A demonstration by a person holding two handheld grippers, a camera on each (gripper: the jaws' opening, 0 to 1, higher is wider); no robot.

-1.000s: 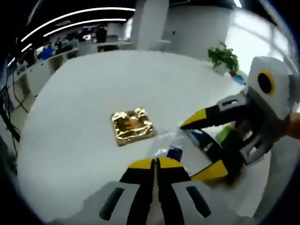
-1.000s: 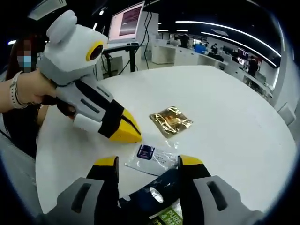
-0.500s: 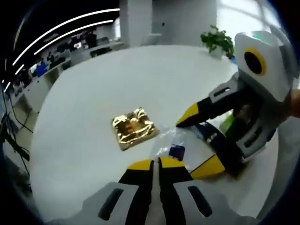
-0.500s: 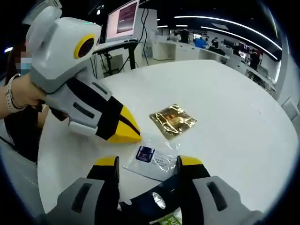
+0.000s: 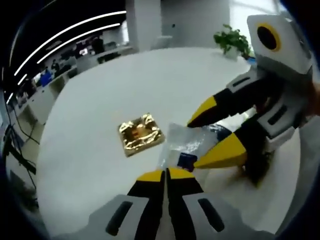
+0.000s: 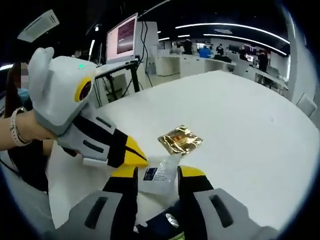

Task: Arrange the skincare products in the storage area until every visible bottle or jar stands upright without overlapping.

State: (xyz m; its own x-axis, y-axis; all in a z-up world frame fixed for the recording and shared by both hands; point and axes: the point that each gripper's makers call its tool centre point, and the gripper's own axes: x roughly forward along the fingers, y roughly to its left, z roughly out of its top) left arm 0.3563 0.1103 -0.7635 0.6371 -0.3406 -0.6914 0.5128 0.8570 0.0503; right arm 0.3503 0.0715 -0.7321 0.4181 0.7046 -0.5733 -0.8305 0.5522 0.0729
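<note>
Large round white table (image 5: 90,115) (image 6: 240,130) across both views, with office desks, ceiling light strips and a monitor on a stand (image 6: 121,37) in the far background; potted plant (image 5: 231,41) past the table's far edge in the left gripper view.

Right gripper (image 5: 212,134) (image 6: 157,175) coming in from the right of the left gripper view, grey-white body with black and yellow jaws set narrowly apart, a clear plastic sachet (image 5: 186,145) (image 6: 159,174) with a dark blue label between the tips. Whether the jaws actually press on the sachet cannot be told. In the right gripper view, same jaws rising from the bottom, sachet standing up between them, and a dark blue pouch with a shiny spot (image 6: 167,222) lying low down between the jaw bases, a scrap of green print just below it.

Left gripper (image 5: 165,175) (image 6: 137,159) with its yellow tips pressed together, nothing between them, pointing at the near edge of the sachet. In the right gripper view, held in a hand (image 6: 30,132) wearing a wristband, tip just beside the sachet's left side, touching or nearly so.

Gold foil packet (image 5: 141,134) (image 6: 180,140) lying flat on the table, just beyond and to the left of the sachet, apart from both grippers.
</note>
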